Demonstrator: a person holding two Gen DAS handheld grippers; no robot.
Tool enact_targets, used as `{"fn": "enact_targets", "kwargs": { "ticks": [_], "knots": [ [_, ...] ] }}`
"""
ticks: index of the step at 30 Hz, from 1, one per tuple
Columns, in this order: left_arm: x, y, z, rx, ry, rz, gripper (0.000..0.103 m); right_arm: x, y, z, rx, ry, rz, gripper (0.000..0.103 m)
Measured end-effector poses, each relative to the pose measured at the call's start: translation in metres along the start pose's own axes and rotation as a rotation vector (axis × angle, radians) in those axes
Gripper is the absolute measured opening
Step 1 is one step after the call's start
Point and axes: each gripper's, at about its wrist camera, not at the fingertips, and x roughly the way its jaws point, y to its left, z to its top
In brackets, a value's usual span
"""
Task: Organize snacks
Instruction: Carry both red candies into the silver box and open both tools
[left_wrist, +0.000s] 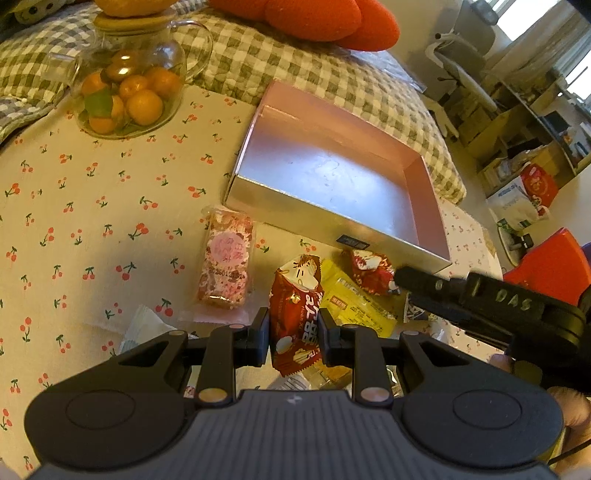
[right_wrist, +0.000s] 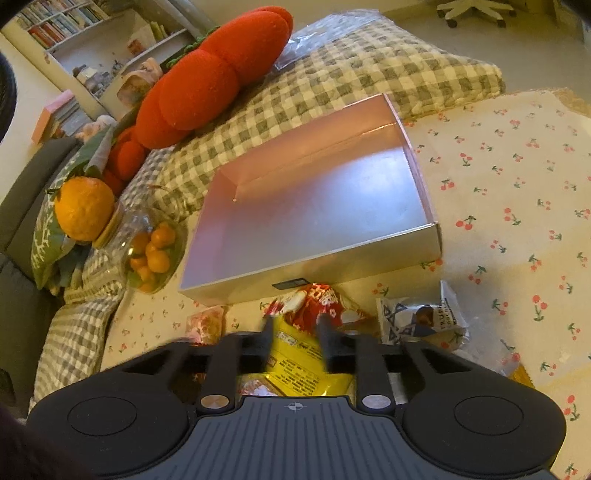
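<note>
Looking along the left gripper (left_wrist: 293, 334), a red snack packet (left_wrist: 295, 314) is seen clamped upright between its pads, just short of the empty pink box (left_wrist: 332, 177) on the cherry-print cloth (left_wrist: 92, 206). From the right wrist, the right gripper (right_wrist: 294, 334) is seen parted, unclamped, over a yellow packet (right_wrist: 295, 354) lying before the box.

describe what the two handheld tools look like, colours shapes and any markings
Both are matte black. The left tool has a ribbed grey-black base, two round side housings, silver rivets at the finger pivots and flat rectangular pads. The right tool is built the same, with a small crosshair mark on its base; seen from the left wrist view, its side bears raised letters.
</note>
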Motion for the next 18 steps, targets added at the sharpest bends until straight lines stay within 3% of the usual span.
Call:
{"fn": "enact_targets", "kwargs": {
  "ticks": [1,2,14,16,18],
  "knots": [
    [0.001,0.0,0.0,-0.002,0.002,0.004,0.024,0.001,0.001,0.0,-0.002,-0.017,-0.008,0.072],
    [0.002,0.0,-0.001,-0.004,0.004,0.006,0.024,0.002,0.002,0.0,-0.013,-0.03,-0.017,0.073],
    [0.014,-0.009,-0.005,0.003,0.031,0.016,0.024,0.046,0.02,-0.008,-0.21,-0.031,-0.139,0.072],
    [0.015,-0.011,-0.005,0.01,0.034,0.018,0.024,0.05,0.023,-0.012,-0.239,-0.039,-0.156,0.065],
    [0.015,-0.013,-0.007,0.017,0.033,0.021,0.024,0.052,0.026,-0.014,-0.278,-0.04,-0.183,0.049]
  ]
}}
